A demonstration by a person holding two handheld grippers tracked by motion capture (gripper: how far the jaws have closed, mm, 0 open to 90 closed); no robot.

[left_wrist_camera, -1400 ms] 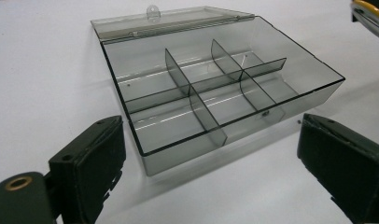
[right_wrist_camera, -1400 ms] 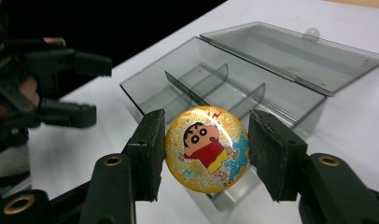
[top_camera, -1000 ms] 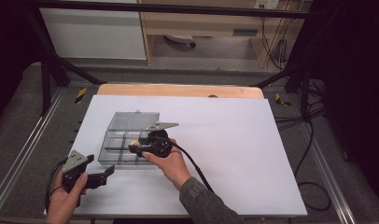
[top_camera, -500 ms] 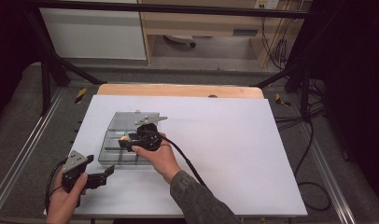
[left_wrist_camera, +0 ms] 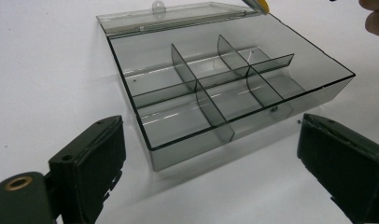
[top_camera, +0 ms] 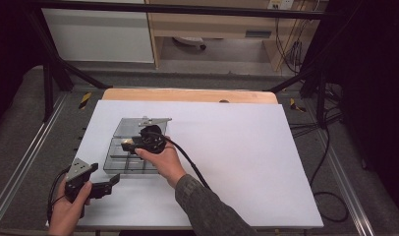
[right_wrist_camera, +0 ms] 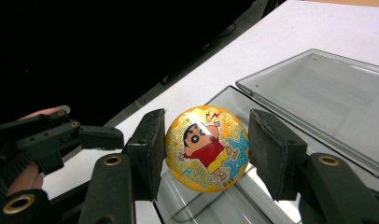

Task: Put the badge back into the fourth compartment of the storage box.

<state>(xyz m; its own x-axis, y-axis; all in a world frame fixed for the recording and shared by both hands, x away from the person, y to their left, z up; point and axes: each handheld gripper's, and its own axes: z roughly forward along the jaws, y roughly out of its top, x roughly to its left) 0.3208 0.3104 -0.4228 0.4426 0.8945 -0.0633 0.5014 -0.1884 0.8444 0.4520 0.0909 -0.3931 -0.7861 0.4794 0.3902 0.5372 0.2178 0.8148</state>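
White-covered table (top_camera: pixel 246 162) (wooden far edge), dim room

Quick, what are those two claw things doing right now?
Left gripper: open, holding nothing.
Right gripper: closed on a glittery yellow cartoon ball over the clear smoky plastic divider box.

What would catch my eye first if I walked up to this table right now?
Probably the glittery yellow ball with a cartoon boy on it, clamped between the jaws of the right gripper just above the clear smoky plastic box. The box lies on the white table with its lid folded back and its divided compartments empty. The left gripper waits open near the table's front left corner.
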